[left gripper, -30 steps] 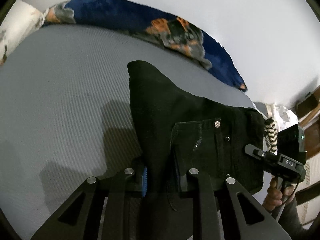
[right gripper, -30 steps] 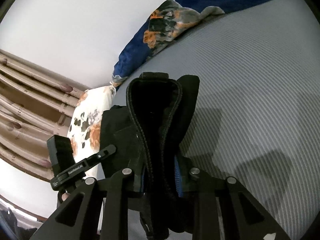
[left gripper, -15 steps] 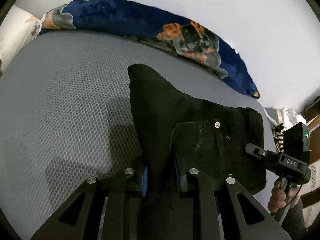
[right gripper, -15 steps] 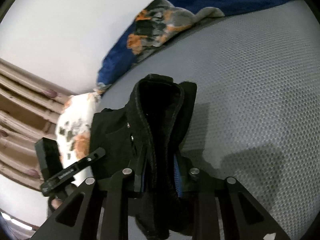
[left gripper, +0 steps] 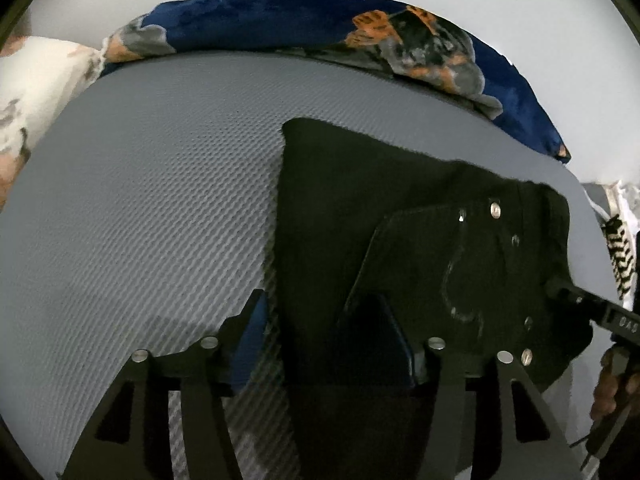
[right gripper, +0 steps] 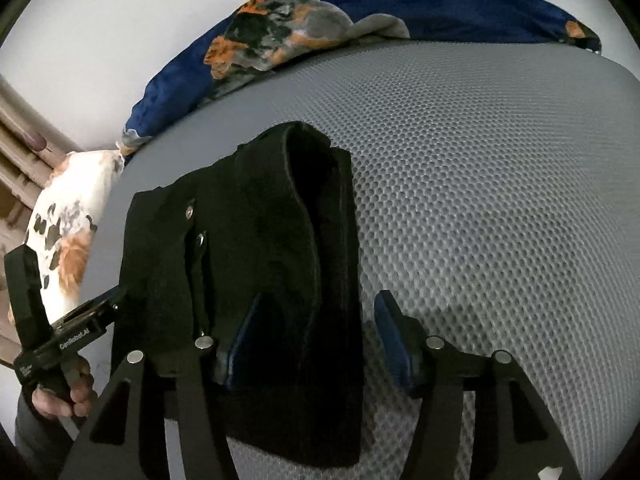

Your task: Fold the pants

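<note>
Both the left gripper and right gripper are opening, pads clear of the folded black pants between them on the grey mattress, a blue patterned blanket bunched along its far edge.

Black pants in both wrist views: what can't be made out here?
- Left wrist: the black pants run under the left gripper and off the bottom edge.
- Right wrist: the right gripper hides their near edge; layers too dark to count.
</note>
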A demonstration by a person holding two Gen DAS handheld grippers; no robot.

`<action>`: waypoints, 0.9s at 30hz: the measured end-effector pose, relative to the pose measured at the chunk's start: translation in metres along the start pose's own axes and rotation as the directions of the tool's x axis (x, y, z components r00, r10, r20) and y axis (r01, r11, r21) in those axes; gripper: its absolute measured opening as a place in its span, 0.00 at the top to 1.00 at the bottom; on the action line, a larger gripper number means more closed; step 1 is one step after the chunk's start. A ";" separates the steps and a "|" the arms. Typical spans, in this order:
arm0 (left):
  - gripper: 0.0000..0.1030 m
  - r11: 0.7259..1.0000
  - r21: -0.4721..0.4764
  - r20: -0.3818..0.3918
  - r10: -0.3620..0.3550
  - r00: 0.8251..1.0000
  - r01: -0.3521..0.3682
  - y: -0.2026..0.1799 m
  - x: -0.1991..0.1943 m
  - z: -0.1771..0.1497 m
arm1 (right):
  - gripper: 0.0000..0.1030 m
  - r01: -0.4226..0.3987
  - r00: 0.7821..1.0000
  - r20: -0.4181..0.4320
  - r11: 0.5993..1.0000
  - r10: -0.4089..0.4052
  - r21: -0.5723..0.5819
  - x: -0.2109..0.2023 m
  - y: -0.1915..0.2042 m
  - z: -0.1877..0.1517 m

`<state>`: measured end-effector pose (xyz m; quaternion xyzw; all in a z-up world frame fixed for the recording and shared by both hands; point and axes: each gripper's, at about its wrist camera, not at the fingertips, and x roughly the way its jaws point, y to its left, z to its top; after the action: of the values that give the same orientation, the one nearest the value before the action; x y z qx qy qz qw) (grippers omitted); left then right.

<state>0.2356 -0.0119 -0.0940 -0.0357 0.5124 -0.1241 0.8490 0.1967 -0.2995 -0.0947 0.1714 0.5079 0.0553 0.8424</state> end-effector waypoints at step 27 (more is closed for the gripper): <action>0.38 0.973 -0.057 0.122 0.228 0.966 -0.222 -0.021 -0.115 -0.117 | 0.23 0.170 0.967 0.224 0.966 -0.125 -0.195 -0.099 0.098 -0.114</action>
<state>0.0776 0.0045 -0.0464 -0.0033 0.4604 -0.0135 0.8876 0.0575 -0.2077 -0.0264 0.0468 0.4187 0.0279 0.9065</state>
